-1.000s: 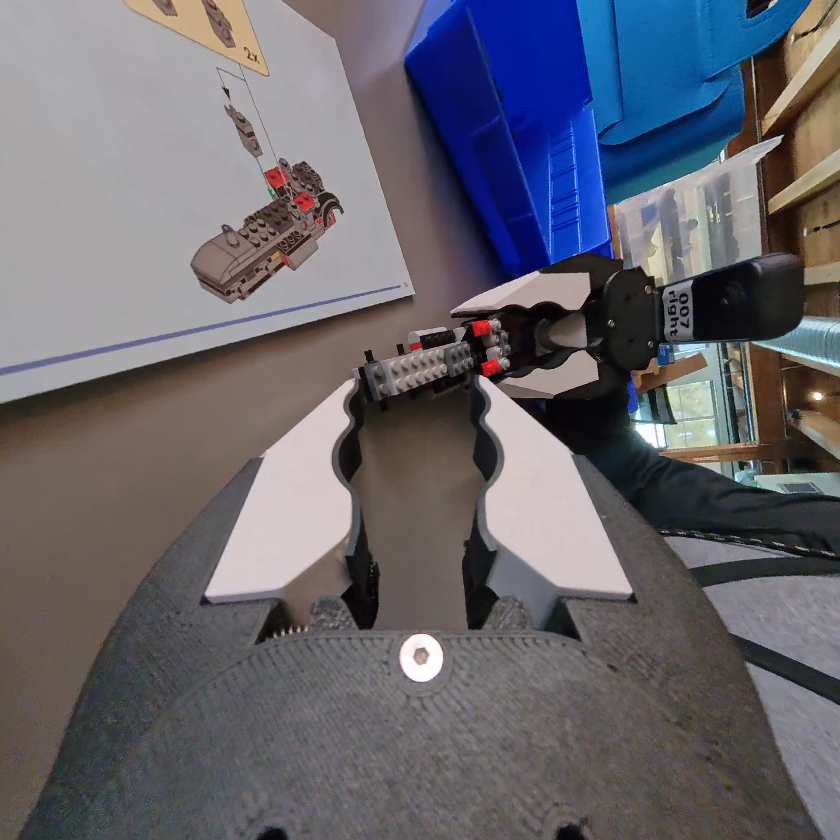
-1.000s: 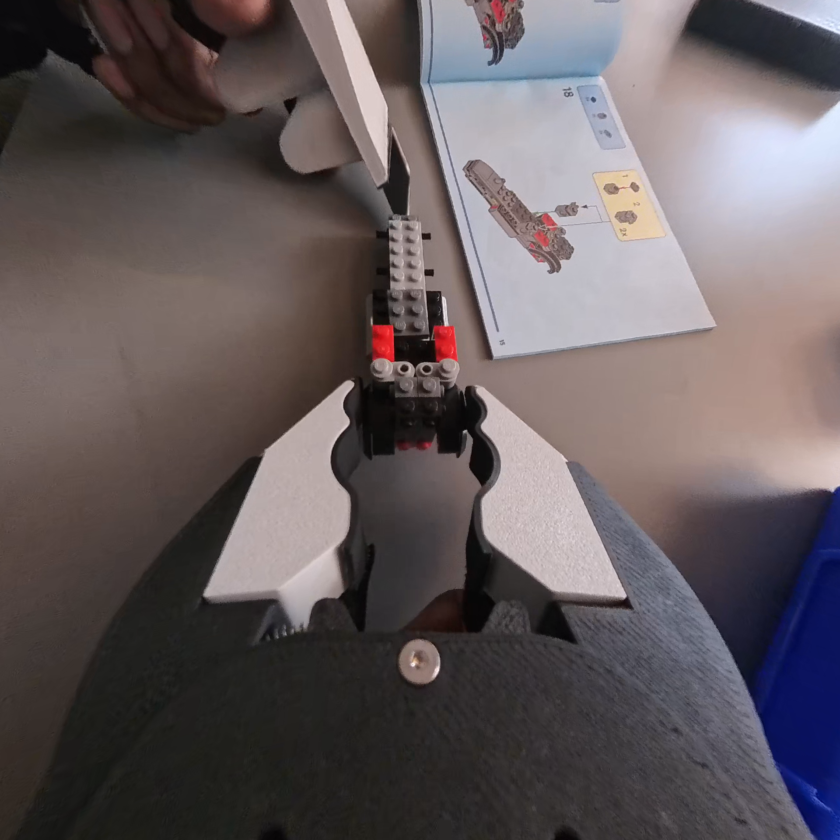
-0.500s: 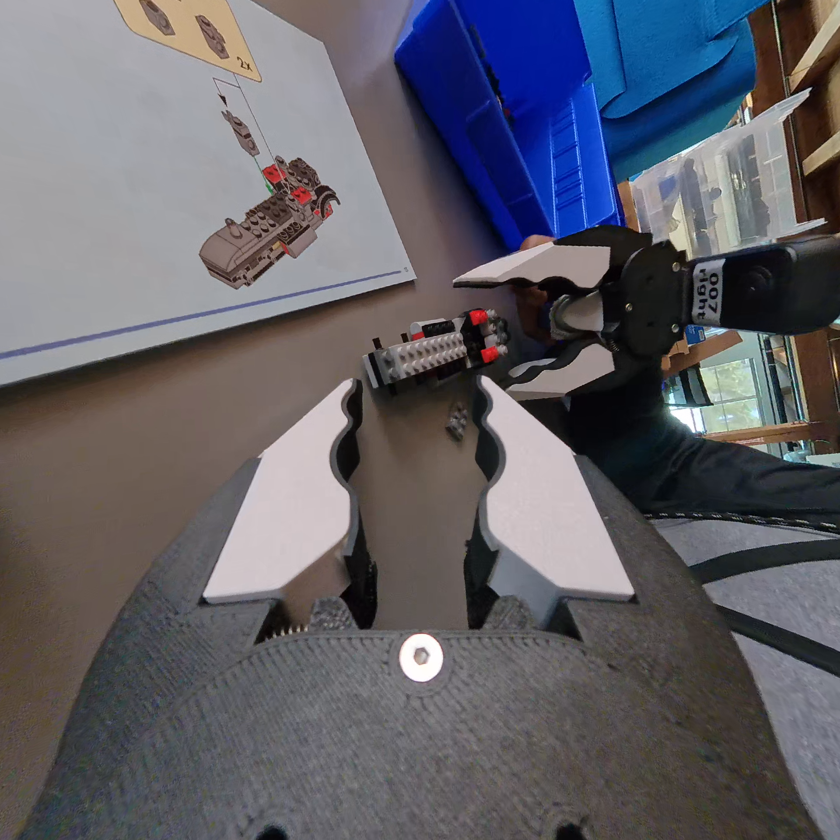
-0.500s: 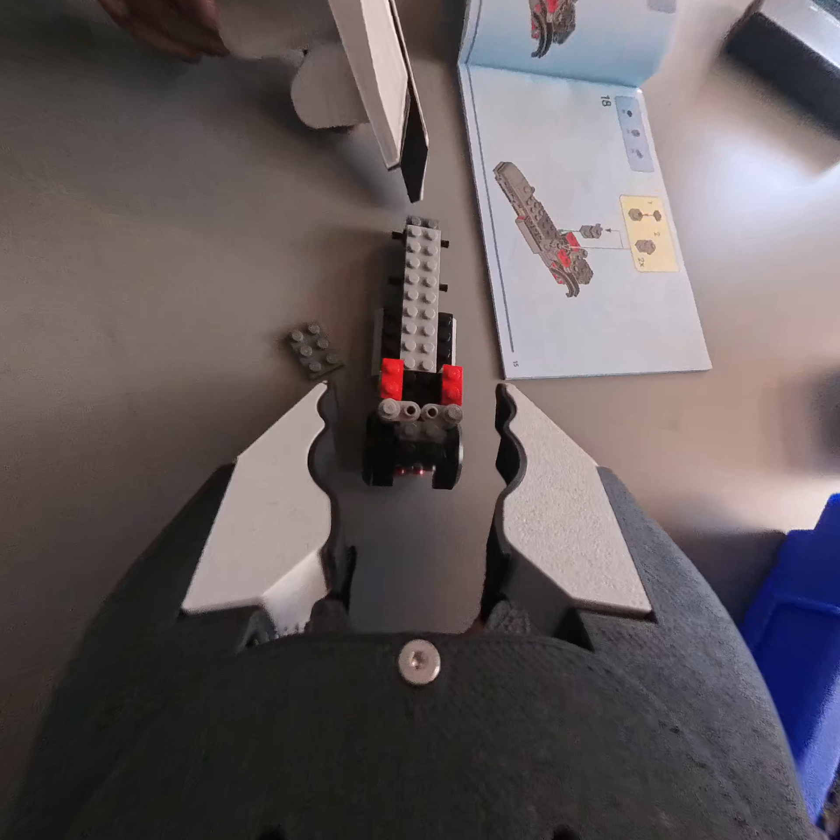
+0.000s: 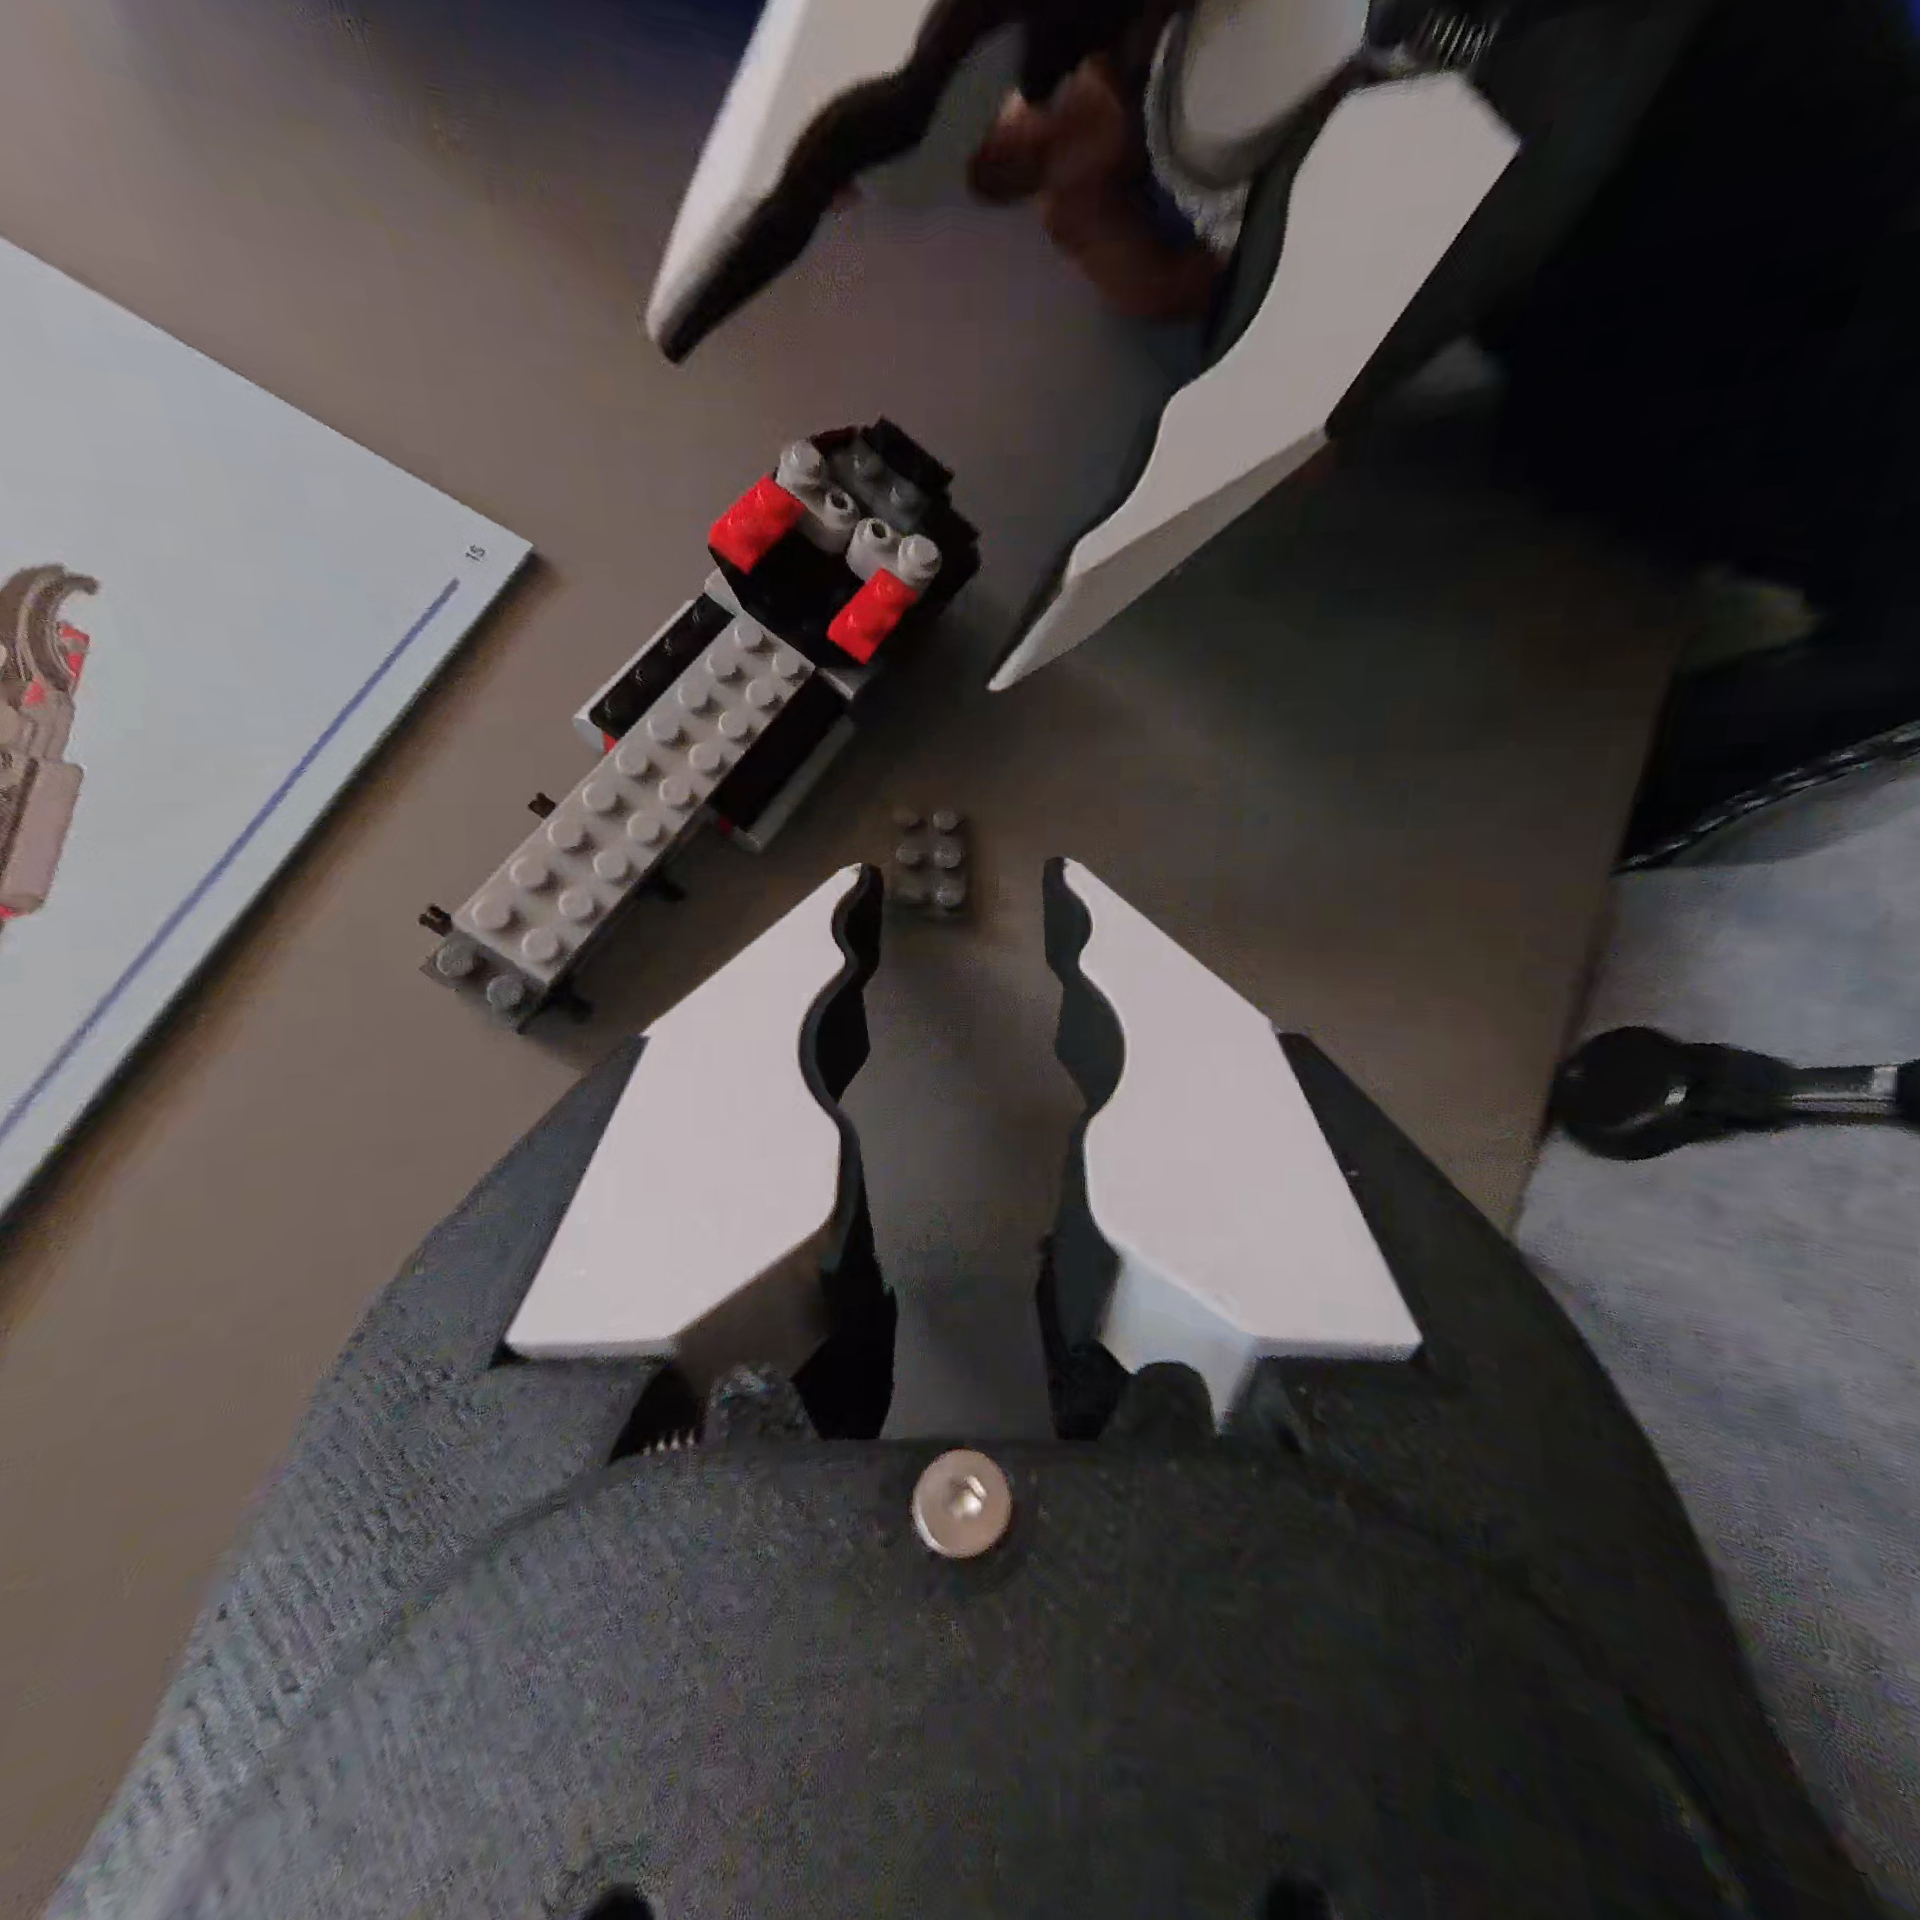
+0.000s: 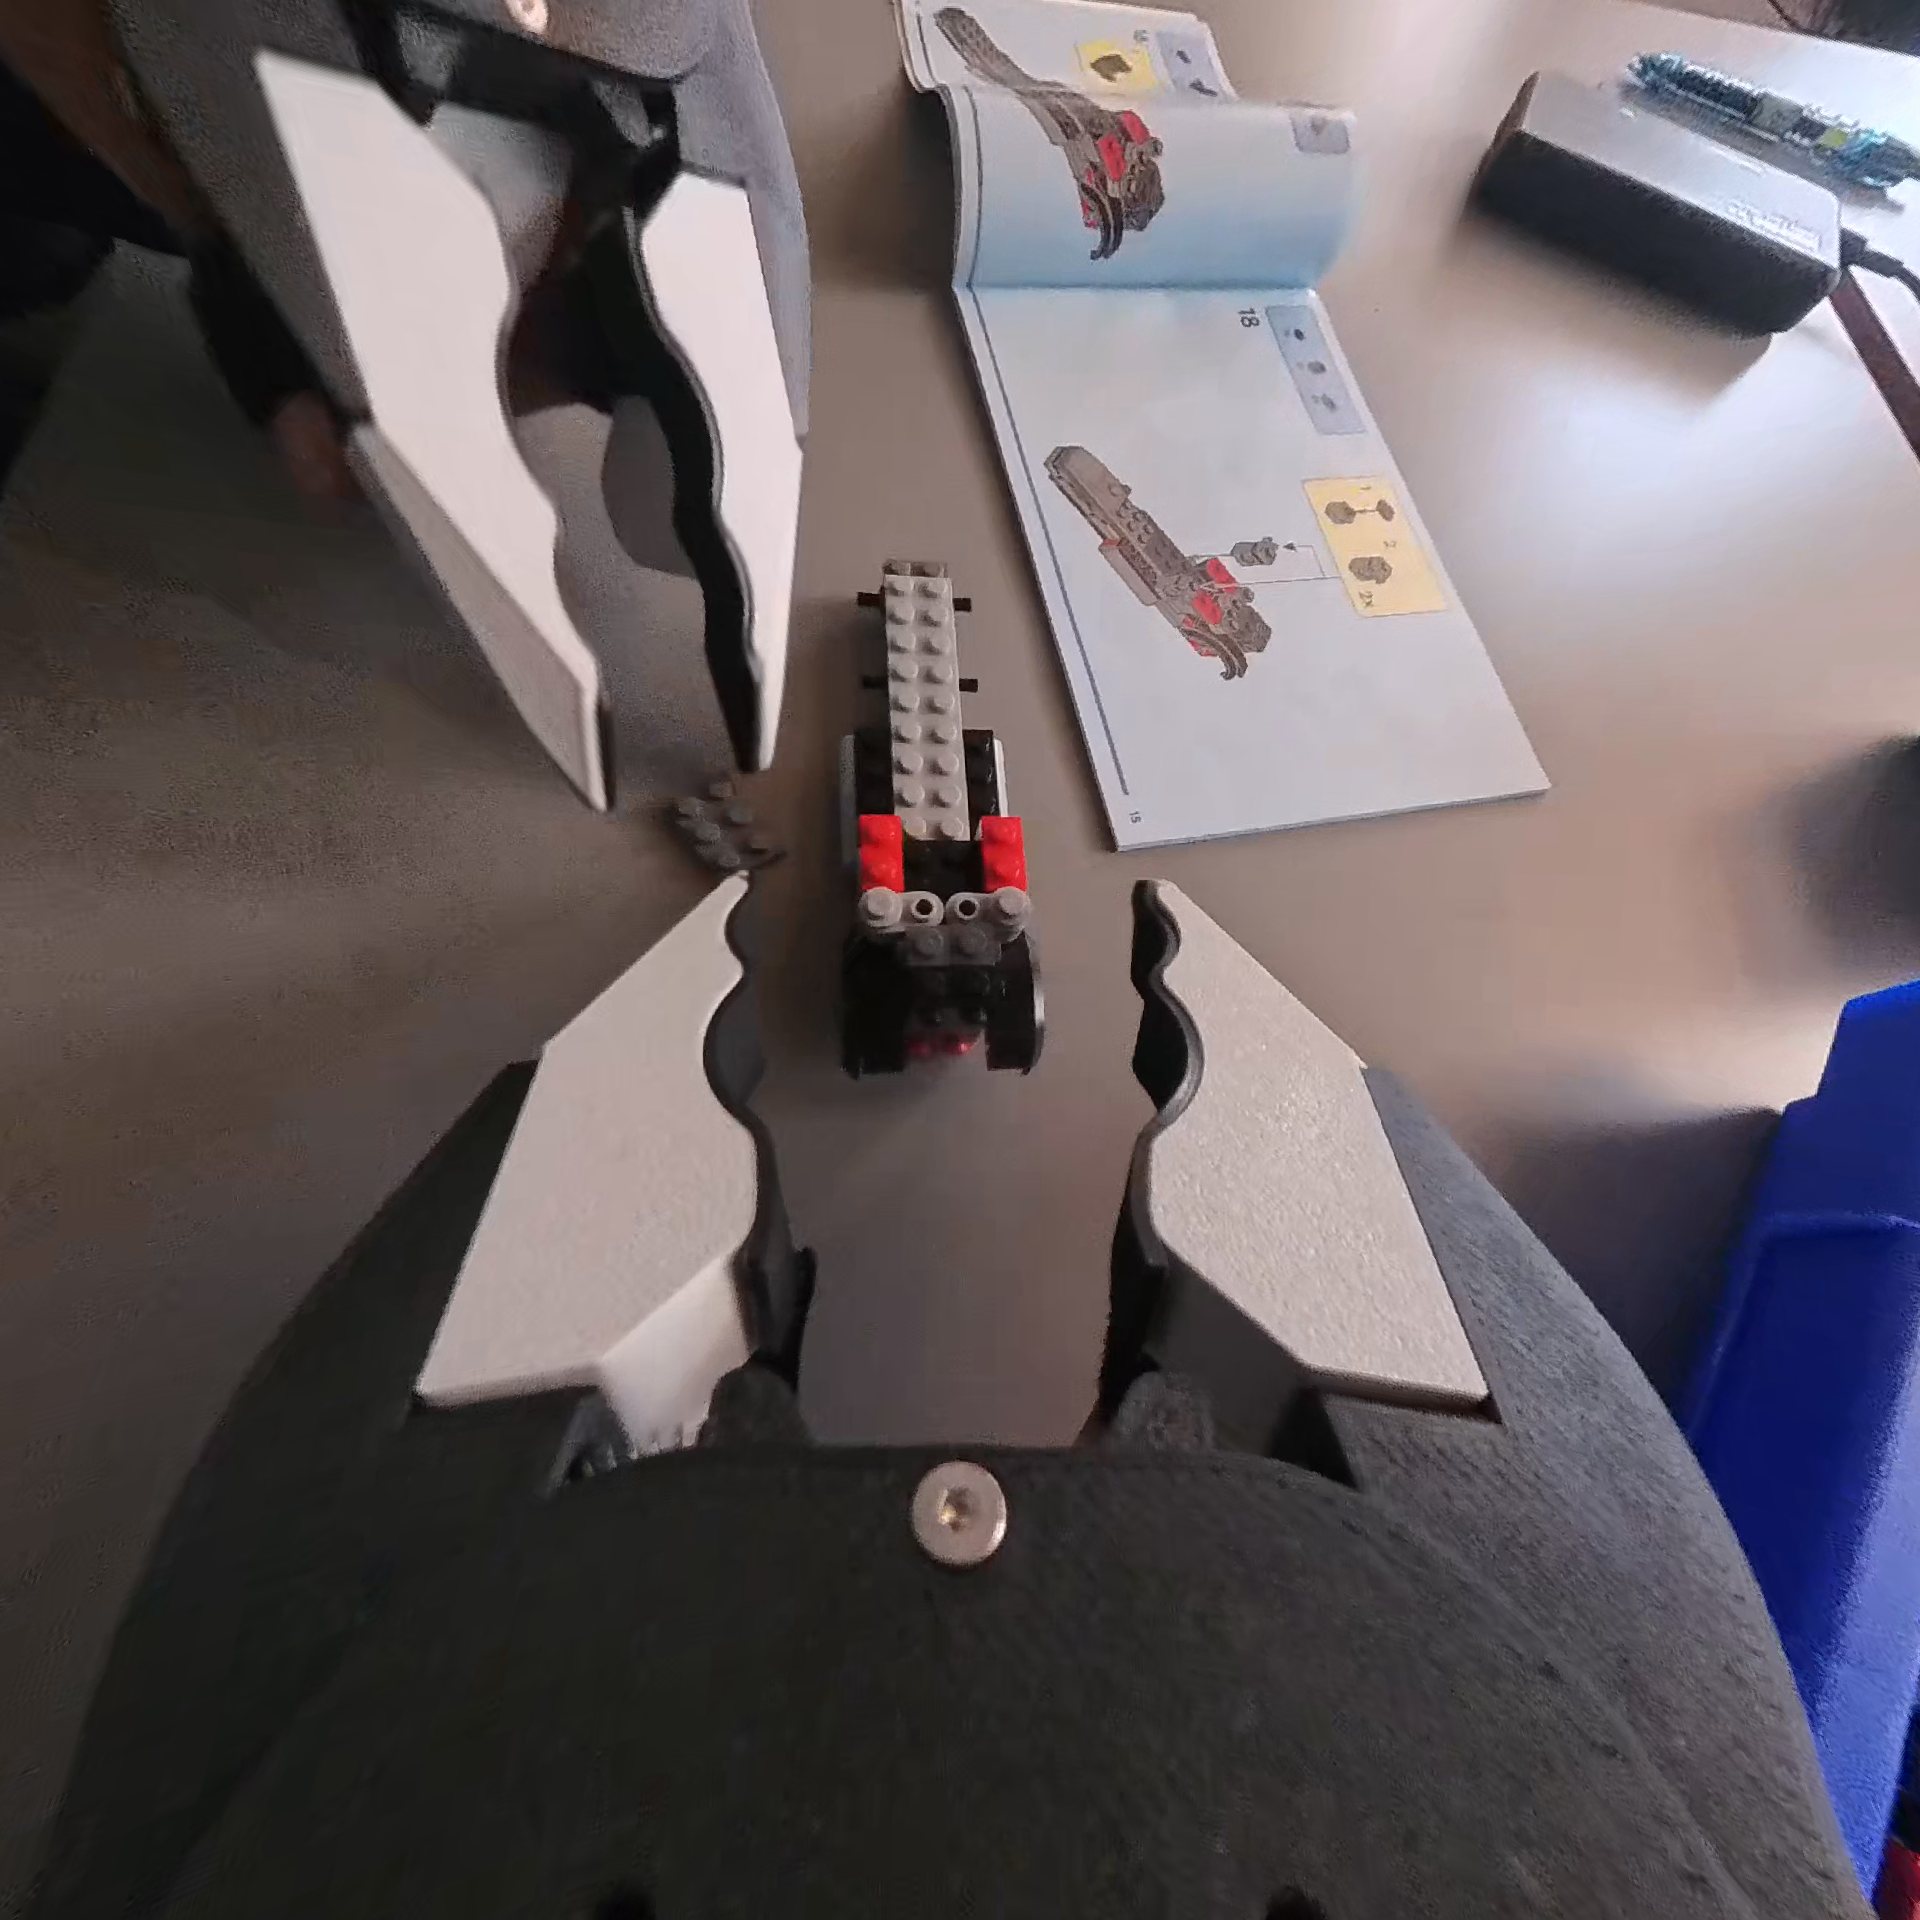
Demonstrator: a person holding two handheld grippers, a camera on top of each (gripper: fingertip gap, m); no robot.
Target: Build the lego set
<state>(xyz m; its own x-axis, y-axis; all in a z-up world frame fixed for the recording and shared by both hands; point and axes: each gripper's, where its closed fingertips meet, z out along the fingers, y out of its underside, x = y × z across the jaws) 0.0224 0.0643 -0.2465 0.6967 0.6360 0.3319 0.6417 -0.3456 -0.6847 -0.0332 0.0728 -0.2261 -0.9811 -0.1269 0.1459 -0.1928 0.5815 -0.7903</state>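
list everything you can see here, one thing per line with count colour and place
lego model: 1, grey, black and red, on the table between both tools
loose plate: 1, dark grey, beside the model, just ahead of the left tool's tips
instruction booklet: 1, pale blue, open, on the model's far side from the plate
table: 1, grey-brown
black box: 1, far right corner
blue bin: 1, right edge
left tool: 1, white fingers, open
right tool: 1, white fingers, open
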